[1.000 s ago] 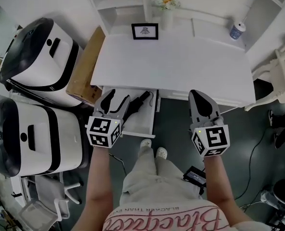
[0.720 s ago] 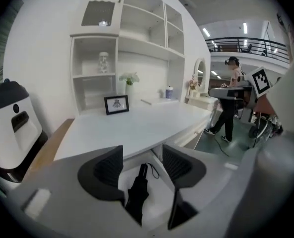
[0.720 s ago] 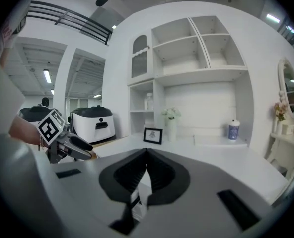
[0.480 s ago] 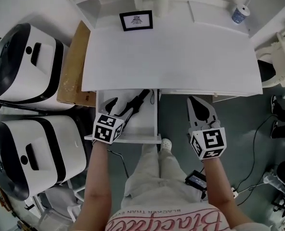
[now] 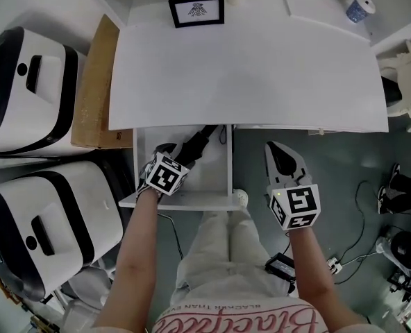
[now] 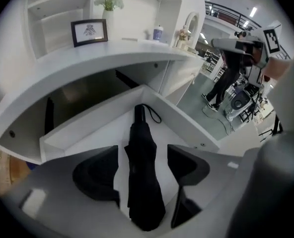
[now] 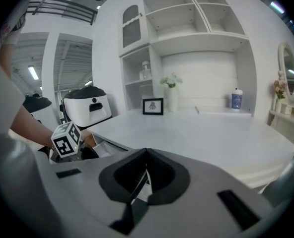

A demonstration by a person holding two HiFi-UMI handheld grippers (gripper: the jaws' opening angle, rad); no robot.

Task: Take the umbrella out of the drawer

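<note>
A folded black umbrella (image 5: 197, 143) lies lengthwise in the open white drawer (image 5: 214, 177) under the desk's left half. My left gripper (image 5: 169, 152) points steeply down into the drawer. In the left gripper view the umbrella (image 6: 142, 177) lies between the two jaws, handle and wrist strap (image 6: 152, 114) at the far end. The left gripper (image 6: 143, 150) has its jaws opening; thin strips of white drawer floor show on both sides of the umbrella, so the pads do not press it. My right gripper (image 5: 280, 151) hangs in front of the desk edge, right of the drawer, shut and empty (image 7: 146, 152).
The white desk (image 5: 247, 75) carries a framed picture (image 5: 196, 10) and a blue-and-white cup (image 5: 362, 8) at the back. A cardboard box (image 5: 94, 96) and two white-and-black machines (image 5: 25, 92) (image 5: 49, 217) stand to the left. The person's legs, cables and a black device (image 5: 282, 262) are below.
Both grippers have come down. The left one has tipped downward into the drawer over the umbrella, and its jaws stand wider apart. The right one has sunk beside the desk edge.
</note>
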